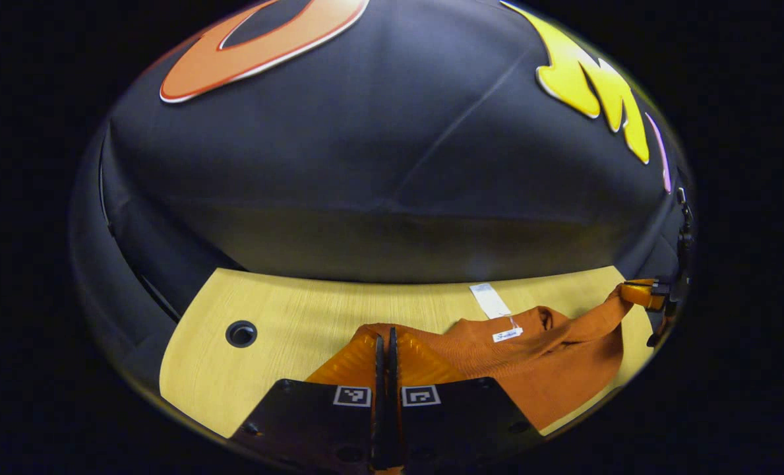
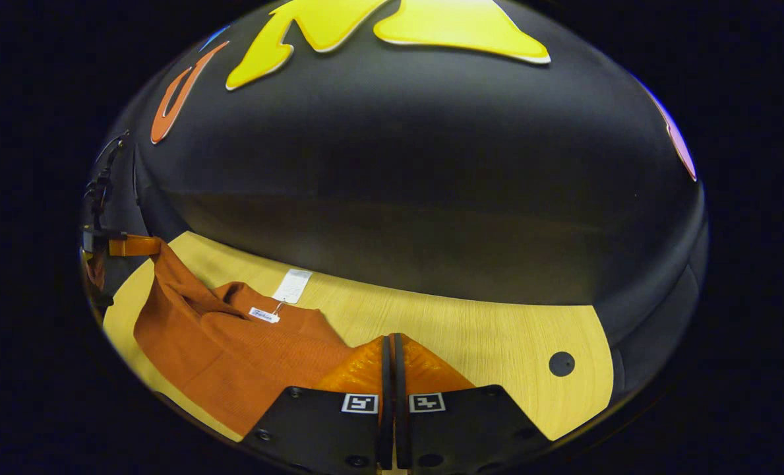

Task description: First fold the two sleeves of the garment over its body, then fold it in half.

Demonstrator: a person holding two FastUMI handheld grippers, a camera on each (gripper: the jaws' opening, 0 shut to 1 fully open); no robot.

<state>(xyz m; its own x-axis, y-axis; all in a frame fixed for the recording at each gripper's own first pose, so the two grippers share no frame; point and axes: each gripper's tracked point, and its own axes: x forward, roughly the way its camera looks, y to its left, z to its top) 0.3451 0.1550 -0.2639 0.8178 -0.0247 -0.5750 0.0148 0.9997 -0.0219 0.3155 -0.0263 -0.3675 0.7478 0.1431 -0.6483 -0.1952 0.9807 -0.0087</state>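
A rust-orange knit garment [image 1: 550,369] hangs stretched between my two grippers, above a light wooden table [image 1: 286,316]. In the left gripper view my left gripper [image 1: 385,349] is shut on one edge of the cloth, which runs off to the right. There the right gripper [image 1: 649,293] pinches the other end. In the right gripper view the garment [image 2: 233,343] spreads to the left of my right gripper [image 2: 392,356], which is shut on its near edge. The left gripper [image 2: 124,246] holds the far end taut. White tags [image 2: 291,285] dangle at the neckline.
The table [image 2: 497,330] has a round dark cable hole [image 2: 561,363], also seen as the hole [image 1: 241,334] in the left gripper view. The black cloth wall stands close behind the table's far edge. A tag [image 1: 490,300] rests on the wood.
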